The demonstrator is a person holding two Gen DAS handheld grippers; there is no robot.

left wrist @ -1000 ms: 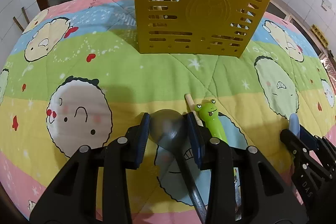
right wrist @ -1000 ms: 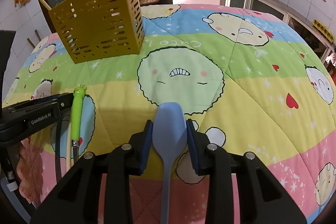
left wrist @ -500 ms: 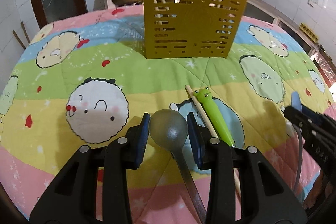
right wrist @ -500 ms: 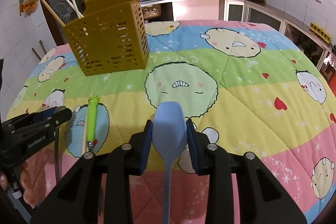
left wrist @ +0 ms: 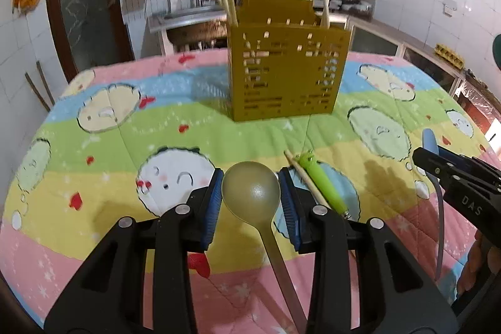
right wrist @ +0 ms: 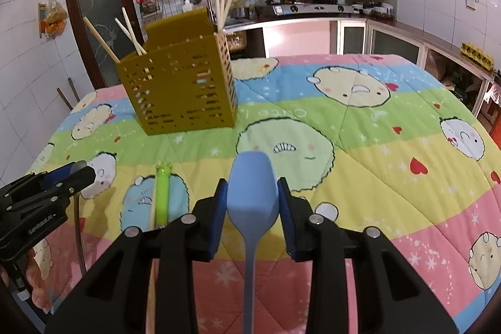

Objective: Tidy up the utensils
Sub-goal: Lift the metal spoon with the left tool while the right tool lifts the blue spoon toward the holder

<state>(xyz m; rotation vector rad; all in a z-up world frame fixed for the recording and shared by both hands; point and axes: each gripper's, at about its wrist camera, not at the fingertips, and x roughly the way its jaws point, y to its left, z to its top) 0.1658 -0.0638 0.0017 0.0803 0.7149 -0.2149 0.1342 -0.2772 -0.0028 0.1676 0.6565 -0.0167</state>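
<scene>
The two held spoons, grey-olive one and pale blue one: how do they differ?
The grey-olive spoon, in the left gripper, has a round, glossy bowl; the pale blue spoon, in the right gripper, has a squarer, matte bowl. The grey-olive handle slants right; the blue handle runs straight down. Both sit bowl-forward between blue pads, raised off the quilt.

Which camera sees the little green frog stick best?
The right wrist view: the green frog stick lies almost fully visible on the quilt. In the left wrist view, the left tool hides its lower end.
</scene>
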